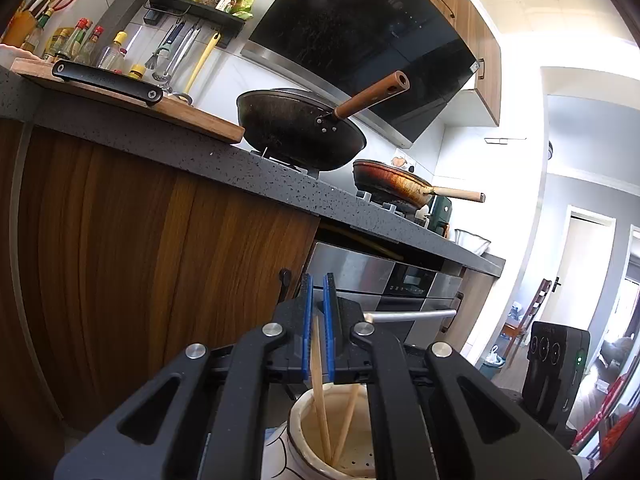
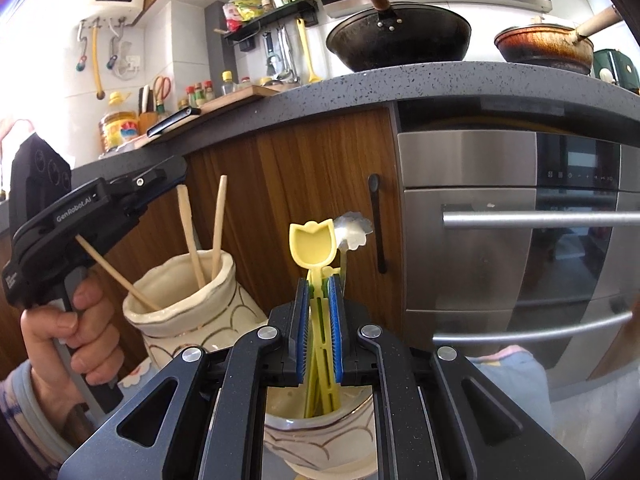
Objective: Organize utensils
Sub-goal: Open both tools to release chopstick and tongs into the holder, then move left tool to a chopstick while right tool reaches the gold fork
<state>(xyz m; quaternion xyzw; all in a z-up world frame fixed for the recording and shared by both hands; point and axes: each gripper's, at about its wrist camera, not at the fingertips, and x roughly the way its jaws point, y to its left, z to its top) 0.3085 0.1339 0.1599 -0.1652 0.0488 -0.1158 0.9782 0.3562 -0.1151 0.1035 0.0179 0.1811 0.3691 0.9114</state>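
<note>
My left gripper (image 1: 318, 286) is shut on a wooden chopstick (image 1: 319, 364) whose lower end stands in a cream ceramic holder (image 1: 304, 432). A second chopstick (image 1: 347, 420) leans in the same holder. In the right wrist view the left gripper (image 2: 160, 184) holds that chopstick (image 2: 112, 276) over the cream holder (image 2: 180, 312), where two more chopsticks (image 2: 191, 236) stand. My right gripper (image 2: 319, 282) is shut on a yellow tulip-shaped spoon (image 2: 312, 246), its handle down in a second cream holder (image 2: 320, 436). A silver spoon (image 2: 354, 228) stands behind it.
A dark speckled countertop (image 2: 400, 84) runs above wooden cabinet doors (image 2: 300, 176) and a steel oven (image 2: 500, 220). A black wok (image 1: 300, 128) and a rusty pan (image 1: 392, 184) sit on the stove. A cutting board (image 1: 132, 100) with bottles lies left.
</note>
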